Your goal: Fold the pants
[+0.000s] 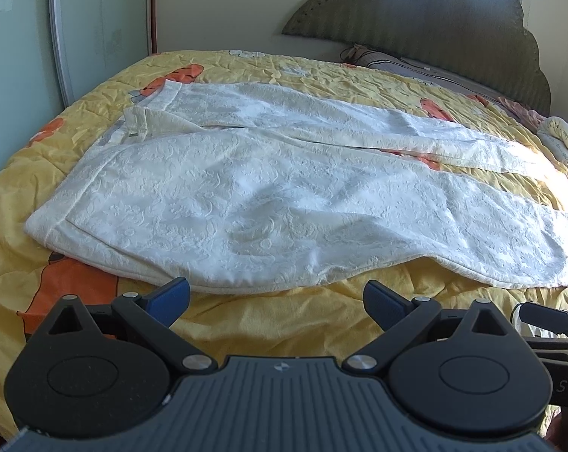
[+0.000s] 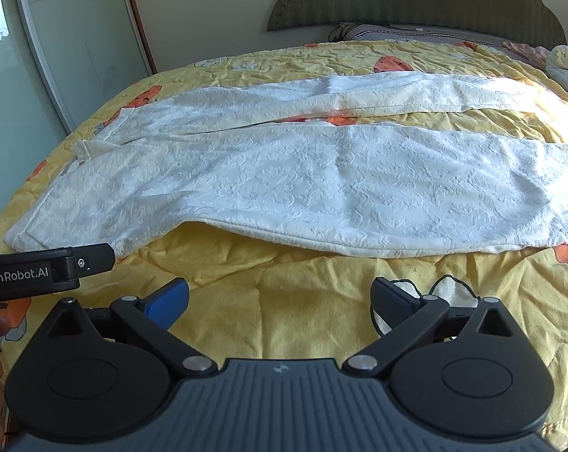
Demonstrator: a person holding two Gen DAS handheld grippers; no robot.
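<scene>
White textured pants (image 1: 268,196) lie spread flat on a yellow quilt, waistband to the left, both legs running right. They also show in the right wrist view (image 2: 321,180). My left gripper (image 1: 276,299) is open and empty, just short of the near edge of the near leg by the hip. My right gripper (image 2: 280,301) is open and empty, a little back from the near leg's lower edge. The body of the left gripper (image 2: 46,269) shows at the left of the right wrist view.
The yellow quilt (image 2: 284,324) with orange prints covers the bed. A green padded headboard (image 1: 415,30) and pillows (image 1: 415,66) stand at the far right end. A rolled cloth (image 1: 564,143) lies near the leg cuffs. A glass wardrobe door (image 1: 16,67) stands on the left.
</scene>
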